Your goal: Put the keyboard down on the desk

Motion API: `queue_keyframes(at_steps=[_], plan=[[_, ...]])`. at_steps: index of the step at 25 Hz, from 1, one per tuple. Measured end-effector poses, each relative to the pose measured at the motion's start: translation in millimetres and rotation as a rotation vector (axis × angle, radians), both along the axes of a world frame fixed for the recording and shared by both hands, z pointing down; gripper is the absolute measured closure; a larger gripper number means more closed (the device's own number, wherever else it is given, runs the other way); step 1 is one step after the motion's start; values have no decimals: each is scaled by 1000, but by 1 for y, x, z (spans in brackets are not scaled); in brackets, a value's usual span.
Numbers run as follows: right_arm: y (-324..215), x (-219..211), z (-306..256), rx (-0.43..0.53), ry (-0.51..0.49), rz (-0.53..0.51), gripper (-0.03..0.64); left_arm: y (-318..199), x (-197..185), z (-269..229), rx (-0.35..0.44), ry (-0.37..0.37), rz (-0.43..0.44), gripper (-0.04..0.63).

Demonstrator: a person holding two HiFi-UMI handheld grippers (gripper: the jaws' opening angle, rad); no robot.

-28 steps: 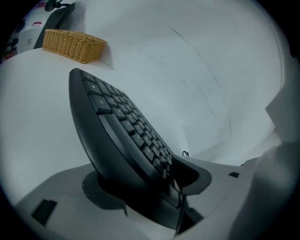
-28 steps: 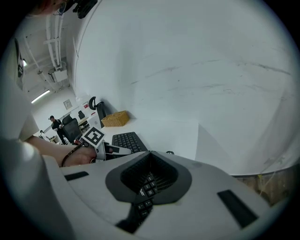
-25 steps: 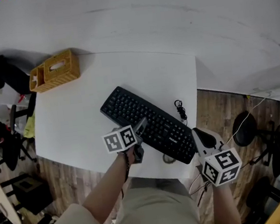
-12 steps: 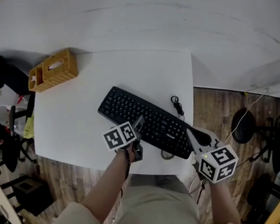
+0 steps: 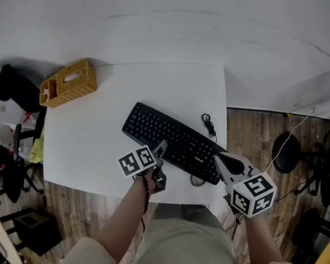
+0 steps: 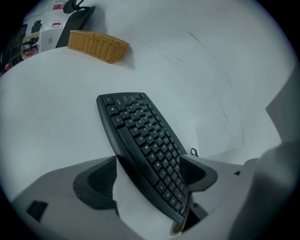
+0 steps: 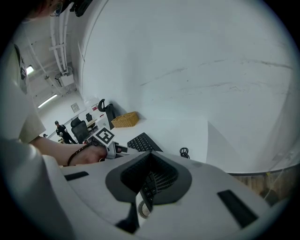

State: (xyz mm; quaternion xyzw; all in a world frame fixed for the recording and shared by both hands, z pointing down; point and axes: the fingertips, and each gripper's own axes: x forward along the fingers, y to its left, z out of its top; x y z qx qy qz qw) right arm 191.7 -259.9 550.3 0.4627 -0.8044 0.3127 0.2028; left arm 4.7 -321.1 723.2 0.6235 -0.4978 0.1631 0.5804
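A black keyboard (image 5: 172, 139) lies diagonally on the white desk (image 5: 94, 137). My left gripper (image 5: 160, 150) is at the middle of its near long edge. In the left gripper view the keyboard (image 6: 140, 136) runs between the jaws of the left gripper (image 6: 150, 164), which have just been opening and now stand wide. White desk shows between the left jaw and the keyboard. My right gripper (image 5: 221, 158) is at the keyboard's right end. In the right gripper view its jaws (image 7: 149, 157) stand close together with that end of the keyboard (image 7: 149, 185) between the pads.
A wicker basket (image 5: 67, 82) stands at the desk's far left corner. A coiled black cable (image 5: 207, 123) lies beyond the keyboard near the right edge. A small round ring (image 5: 198, 181) sits by the keyboard's right end. Wooden floor (image 5: 261, 134) and stands lie to the right.
Both grippers have shifted a little. The right one has drifted left in the picture together with the keyboard's right end. The keyboard still rests on the desk.
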Motion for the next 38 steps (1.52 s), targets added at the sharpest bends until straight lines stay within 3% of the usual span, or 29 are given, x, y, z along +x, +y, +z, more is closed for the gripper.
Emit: queue_keyframes(at_steps=[4, 10, 15, 21, 26, 33, 38], plan=[[3, -2, -12, 24, -5, 14, 591, -3, -1, -25, 76, -4, 36, 189], [2, -1, -53, 111, 14, 25, 591, -15, 5, -95, 265, -25, 133, 190], [-2, 8, -108, 237, 61, 36, 591, -26, 12, -175, 447, -1, 182, 190], [-6, 23, -177, 379, 60, 83, 591, -36, 26, -238, 617, -82, 349, 192], [1, 33, -246, 538, 48, 102, 591, -38, 42, -306, 767, -72, 401, 192], [27, 45, -327, 725, 56, 155, 591, -18, 50, -412, 1046, -142, 445, 193], [40, 56, -356, 798, 93, 204, 591, -3, 46, -469, 1218, -214, 455, 282]])
